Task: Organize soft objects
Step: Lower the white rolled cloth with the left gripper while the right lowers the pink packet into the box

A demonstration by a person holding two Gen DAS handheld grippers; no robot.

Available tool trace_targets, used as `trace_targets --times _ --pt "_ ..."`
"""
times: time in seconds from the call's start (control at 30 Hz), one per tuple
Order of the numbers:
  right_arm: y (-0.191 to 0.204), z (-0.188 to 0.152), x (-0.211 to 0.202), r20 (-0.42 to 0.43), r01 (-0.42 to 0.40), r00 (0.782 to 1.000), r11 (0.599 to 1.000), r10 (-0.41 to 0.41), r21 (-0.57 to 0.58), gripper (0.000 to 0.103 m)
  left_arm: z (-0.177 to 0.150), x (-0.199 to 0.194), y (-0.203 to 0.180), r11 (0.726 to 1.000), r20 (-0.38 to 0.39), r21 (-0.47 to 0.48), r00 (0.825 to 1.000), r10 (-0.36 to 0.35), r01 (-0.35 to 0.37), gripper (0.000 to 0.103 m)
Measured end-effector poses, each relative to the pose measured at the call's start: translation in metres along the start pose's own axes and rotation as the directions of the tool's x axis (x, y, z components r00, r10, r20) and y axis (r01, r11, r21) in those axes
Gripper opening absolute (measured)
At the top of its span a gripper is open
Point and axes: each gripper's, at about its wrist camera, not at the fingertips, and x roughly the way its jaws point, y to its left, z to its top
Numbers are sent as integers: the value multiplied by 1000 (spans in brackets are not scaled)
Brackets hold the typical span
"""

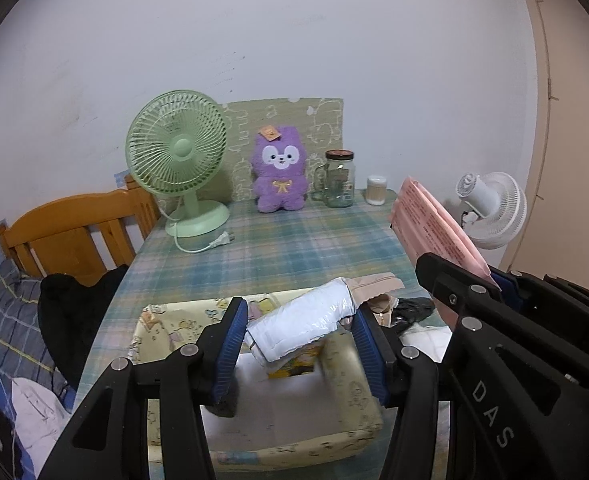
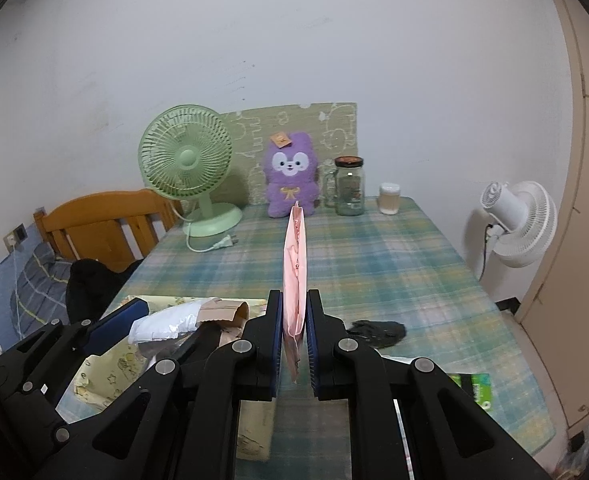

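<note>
i am holding my left gripper (image 1: 300, 344) over the yellow cartoon-print storage box (image 1: 350, 396), which is sitting at the near end of the plaid tablecloth (image 1: 294, 248), and its blue pads are standing about half open, pressing on the sides of a white plastic-wrapped soft pack (image 1: 302, 326). the pack is lying tilted across the box's back rim, its far end touching a beige wrapped bundle (image 1: 374, 286) just behind the box. i am keeping my right gripper (image 2: 294, 332) just to the right of the box, its jaws squeezed nearly together on a flat pink packet (image 2: 295, 264), which is standing on edge and pointing away from the box toward the purple plush toy (image 2: 291, 176) at the far end of the table. a small dark crumpled item (image 2: 378, 332) is lying on the cloth just right of the box, beyond my right fingers. far from the box, along the back edge, a green desk fan (image 2: 186, 160) is standing left of the plush, and a glass jar (image 2: 349, 186) and a small white-lidded container (image 2: 389, 198) are standing to its right. a white fan (image 2: 518, 222) is sitting off the table, well to the right of the box.
</note>
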Motion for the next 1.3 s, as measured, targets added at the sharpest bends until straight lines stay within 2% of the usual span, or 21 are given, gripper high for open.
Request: trace_targets --times 0.5,0.9,1.07,1.2,1.3 --pt "37 -13 32 -68 -50 997 998 48 -25 14 -18 20 38 999 -65 -17 997 38 -39 55" --pt "62 -30 58 -140 -125 983 991 116 -53 14 -39 40 64 996 -157 -24 985 75 -80 58" --pt "70 -36 68 -175 -148 975 987 136 -59 14 -45 46 70 995 -189 -10 977 94 -97 66" --pt "75 -40 76 -200 -171 967 983 157 -58 14 -50 51 75 995 -222 -26 971 89 -97 82" --pt "76 -42 82 -222 -203 956 978 190 -40 14 -52 52 76 995 -226 -24 970 87 -95 82"
